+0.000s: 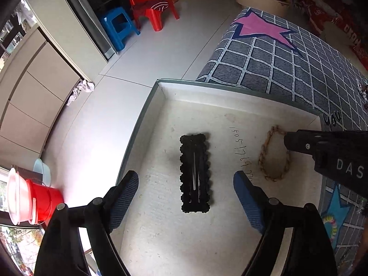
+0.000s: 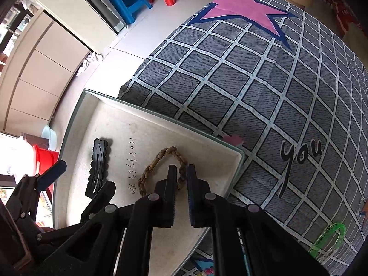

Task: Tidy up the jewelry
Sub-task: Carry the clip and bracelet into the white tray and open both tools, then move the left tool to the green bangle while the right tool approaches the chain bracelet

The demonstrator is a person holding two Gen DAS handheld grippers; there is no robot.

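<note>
A shallow white tray [image 1: 161, 105] lies at the edge of the grid-patterned bedspread [image 2: 230, 80]. In it a black scalloped hair clip [image 1: 195, 174] lies flat between the wide-apart fingers of my left gripper [image 1: 185, 176], which is open and touches nothing. To the clip's right lies a tan braided bracelet [image 1: 264, 156]. My right gripper [image 2: 181, 169] points down at the bracelet [image 2: 156, 168], and its narrow jaws straddle the right-hand strand, slightly parted. The bracelet rests on the tray floor. From the left wrist view the right gripper [image 1: 289, 141] covers the bracelet's upper right part.
A green translucent bangle [image 2: 329, 239] lies on the bedspread to the right of the tray. A colourful beaded piece [image 1: 331, 223] sits by the tray's near right side. Small dark trinkets [image 1: 362, 89] lie farther right. Below the tray's left edge are the floor and a red bucket [image 1: 43, 200].
</note>
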